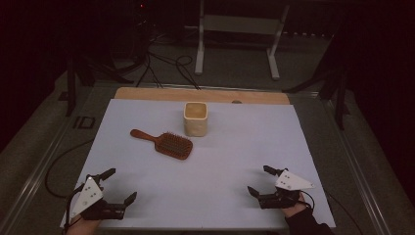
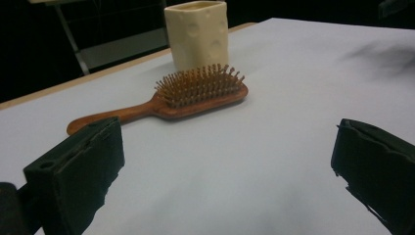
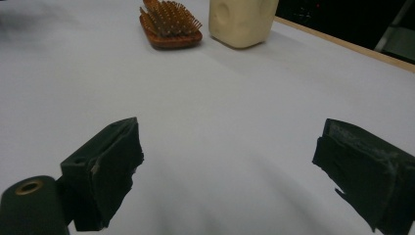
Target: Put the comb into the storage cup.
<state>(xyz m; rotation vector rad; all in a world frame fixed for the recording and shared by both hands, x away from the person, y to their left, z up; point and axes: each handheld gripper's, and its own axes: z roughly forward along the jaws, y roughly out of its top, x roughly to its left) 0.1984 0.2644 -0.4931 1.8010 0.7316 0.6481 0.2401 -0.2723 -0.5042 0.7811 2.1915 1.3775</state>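
Observation:
A wooden paddle hairbrush [image 1: 164,142] lies bristles up on the white table cover, its handle pointing to the far left. Just behind it to the right stands a cream square cup [image 1: 195,118]. My left gripper [image 1: 121,185] rests open near the front left corner, with nothing between its jaws. My right gripper [image 1: 259,180] rests open near the front right, also holding nothing. In the left gripper view the hairbrush [image 2: 195,93] and the cup [image 2: 197,32] lie ahead beyond the gripper [image 2: 227,169]. In the right gripper view the hairbrush [image 3: 169,24] and cup [image 3: 242,20] sit at the top, far past the gripper [image 3: 227,169].
The white cover [image 1: 205,196] spreads over a wooden table whose edge [image 1: 147,93] shows at the back. Beyond it the dark floor holds cables [image 1: 166,66] and a white metal stand [image 1: 240,29]. A metal rail [image 1: 39,166] runs along the left side.

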